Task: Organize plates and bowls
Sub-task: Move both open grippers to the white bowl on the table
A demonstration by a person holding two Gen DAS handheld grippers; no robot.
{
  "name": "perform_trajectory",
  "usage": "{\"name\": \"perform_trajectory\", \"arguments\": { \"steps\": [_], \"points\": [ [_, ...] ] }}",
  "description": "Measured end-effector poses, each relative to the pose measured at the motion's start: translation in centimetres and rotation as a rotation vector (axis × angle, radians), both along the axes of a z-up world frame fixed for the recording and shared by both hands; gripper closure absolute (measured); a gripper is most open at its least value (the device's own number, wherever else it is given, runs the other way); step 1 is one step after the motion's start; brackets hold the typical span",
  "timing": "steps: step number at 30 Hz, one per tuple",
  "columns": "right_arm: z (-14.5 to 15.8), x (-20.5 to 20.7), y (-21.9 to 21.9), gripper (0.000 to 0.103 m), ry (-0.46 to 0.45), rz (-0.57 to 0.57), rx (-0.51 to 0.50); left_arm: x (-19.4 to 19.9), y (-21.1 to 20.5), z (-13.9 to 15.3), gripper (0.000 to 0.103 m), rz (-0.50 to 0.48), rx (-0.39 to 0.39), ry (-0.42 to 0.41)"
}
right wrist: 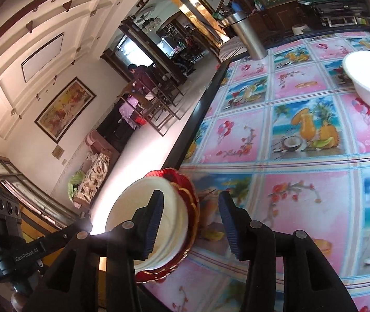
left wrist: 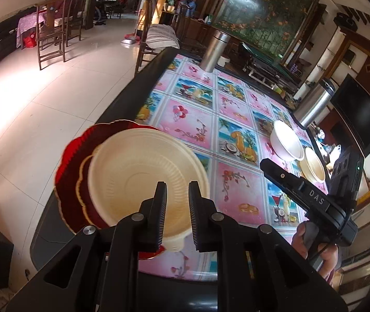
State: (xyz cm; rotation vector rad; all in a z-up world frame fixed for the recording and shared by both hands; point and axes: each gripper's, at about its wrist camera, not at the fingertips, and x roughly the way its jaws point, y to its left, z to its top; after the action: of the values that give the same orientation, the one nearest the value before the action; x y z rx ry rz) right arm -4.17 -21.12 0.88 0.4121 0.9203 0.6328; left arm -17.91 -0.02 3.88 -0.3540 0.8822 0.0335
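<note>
A cream bowl (left wrist: 138,171) sits on a stack of red scalloped plates (left wrist: 73,161) at the table's near left corner. My left gripper (left wrist: 177,189) hovers over the bowl's near rim, jaws a small gap apart, holding nothing. In the right wrist view the same bowl (right wrist: 164,223) and red plates (right wrist: 187,189) lie under my right gripper (right wrist: 191,200), which is open and empty, its left finger over the bowl. A white bowl (left wrist: 286,140) (right wrist: 369,80) and a cream bowl (left wrist: 313,165) stand at the table's far right.
The table has a pink and blue picture tablecloth (left wrist: 211,119) and a black edge (left wrist: 138,83). Two steel flasks (left wrist: 214,52) (left wrist: 315,101) stand at the far side. The right gripper's body (left wrist: 315,197) is at my right. Tiled floor lies left.
</note>
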Motion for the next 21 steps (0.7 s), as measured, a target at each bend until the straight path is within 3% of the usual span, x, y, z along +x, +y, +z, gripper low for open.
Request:
{"name": "perform_trajectory", "arguments": {
  "steps": [5, 9, 13, 17, 21],
  "points": [
    [-0.6, 2.1, -6.5, 0.054, 0.027, -0.107, -0.029, 2.5, -6.0, -0.8, 0.088, -0.121, 0.031, 0.053],
    [-1.1, 3.7, -11.3, 0.054, 0.033, -0.177, -0.045, 5.2, -10.9, -1.9, 0.068, -0.194, 0.055, 0.097],
    [-1.1, 5.4, -15.8, 0.054, 0.025, -0.246, -0.038, 8.9, -15.4, -3.2, 0.068, -0.258, 0.072, 0.142],
    [-0.5, 8.0, -19.4, 0.054, 0.027, -0.296, -0.025, 13.8, -18.4, -3.7, 0.068, -0.270, 0.064, 0.175],
    [0.8, 10.4, -21.7, 0.054, 0.029, -0.326, 0.009, 19.3, -20.0, -2.9, 0.068, -0.217, 0.031, 0.164]
  ]
}}
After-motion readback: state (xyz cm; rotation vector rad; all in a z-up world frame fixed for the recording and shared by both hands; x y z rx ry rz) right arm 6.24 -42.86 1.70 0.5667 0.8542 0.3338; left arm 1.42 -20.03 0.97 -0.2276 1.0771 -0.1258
